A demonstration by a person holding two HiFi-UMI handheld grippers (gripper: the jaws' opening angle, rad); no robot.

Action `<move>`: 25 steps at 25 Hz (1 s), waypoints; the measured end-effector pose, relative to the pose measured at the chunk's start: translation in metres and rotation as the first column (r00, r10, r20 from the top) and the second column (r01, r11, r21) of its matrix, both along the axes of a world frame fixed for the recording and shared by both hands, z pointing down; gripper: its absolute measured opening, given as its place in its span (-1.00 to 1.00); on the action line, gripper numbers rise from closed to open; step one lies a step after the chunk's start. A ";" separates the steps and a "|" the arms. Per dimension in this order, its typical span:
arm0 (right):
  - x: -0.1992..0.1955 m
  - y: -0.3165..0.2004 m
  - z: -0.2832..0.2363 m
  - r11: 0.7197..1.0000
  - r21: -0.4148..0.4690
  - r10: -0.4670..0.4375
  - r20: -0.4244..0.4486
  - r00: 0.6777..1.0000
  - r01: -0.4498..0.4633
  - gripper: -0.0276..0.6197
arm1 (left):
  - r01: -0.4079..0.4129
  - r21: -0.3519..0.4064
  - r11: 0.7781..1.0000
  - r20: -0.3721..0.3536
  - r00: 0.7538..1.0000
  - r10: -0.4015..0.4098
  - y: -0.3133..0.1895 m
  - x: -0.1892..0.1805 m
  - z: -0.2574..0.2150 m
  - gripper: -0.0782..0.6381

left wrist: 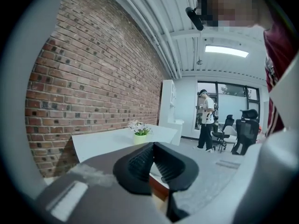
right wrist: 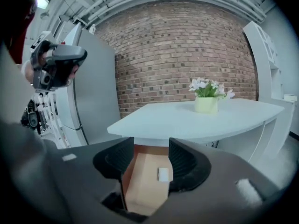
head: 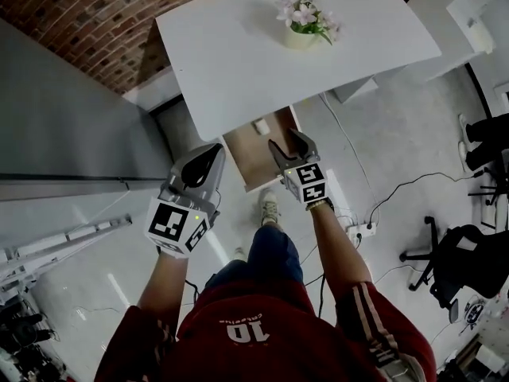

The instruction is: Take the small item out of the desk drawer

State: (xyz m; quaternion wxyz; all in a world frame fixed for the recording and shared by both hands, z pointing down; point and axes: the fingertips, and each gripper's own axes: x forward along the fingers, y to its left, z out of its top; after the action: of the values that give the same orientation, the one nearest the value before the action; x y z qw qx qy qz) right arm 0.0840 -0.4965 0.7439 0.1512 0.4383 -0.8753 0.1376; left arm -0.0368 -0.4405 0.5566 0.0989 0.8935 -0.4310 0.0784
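White item (head: 261, 126): small flat block lying on the floor of the open drawer, close to the desk edge.
Wooden drawer (head: 253, 164): pulled out from under the white desk (head: 238, 54).
Right gripper (head: 287, 143): above the drawer, jaws spread, nothing between them.
Left gripper (head: 213, 151): beside the drawer, jaws pressed together, empty.

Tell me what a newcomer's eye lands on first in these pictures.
The open wooden drawer under the white desk, with a small white item lying inside, draws the eye first. The right gripper hovers over it with jaws apart. A potted plant with pale flowers stands near the desk's far edge.
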 end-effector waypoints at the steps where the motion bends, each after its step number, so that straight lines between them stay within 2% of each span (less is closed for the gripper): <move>1: -0.002 -0.003 0.015 1.000 -0.011 -0.006 -0.012 1.000 0.006 -0.22 | 0.003 -0.001 1.000 0.003 1.000 -0.003 0.000 -0.001 0.009 -0.78; 4: -0.008 -0.013 0.056 0.999 -0.030 -0.024 -0.046 0.999 0.023 -0.22 | 0.011 0.008 1.000 0.016 1.000 -0.011 -0.001 -0.005 0.039 -0.78; 8: -0.020 -0.030 0.102 1.000 -0.014 -0.026 -0.035 0.999 0.025 -0.20 | 0.030 0.021 0.999 0.018 0.999 -0.031 -0.003 -0.013 0.078 -0.78; 14: -0.031 -0.058 0.180 0.998 -0.063 -0.036 -0.094 0.995 0.030 -0.20 | 0.054 0.036 0.998 0.011 0.998 -0.055 -0.009 -0.023 0.131 -0.78; 20: -0.041 -0.081 0.238 0.992 -0.109 -0.082 -0.159 0.984 0.065 -0.20 | 0.088 0.016 0.996 0.010 0.996 -0.089 -0.019 -0.028 0.171 -0.78; 25: -0.041 -0.100 0.271 0.990 -0.129 -0.083 -0.200 0.976 0.058 -0.20 | 0.119 0.017 0.993 0.004 0.993 -0.119 -0.033 -0.035 0.188 -0.78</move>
State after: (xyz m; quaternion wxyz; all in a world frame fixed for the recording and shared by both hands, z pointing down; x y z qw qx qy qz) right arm 0.0431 -0.5963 1.0154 0.2719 0.4086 -0.8600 0.1397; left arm -0.0717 -0.4738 0.7446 0.0950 0.8666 -0.4846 0.0712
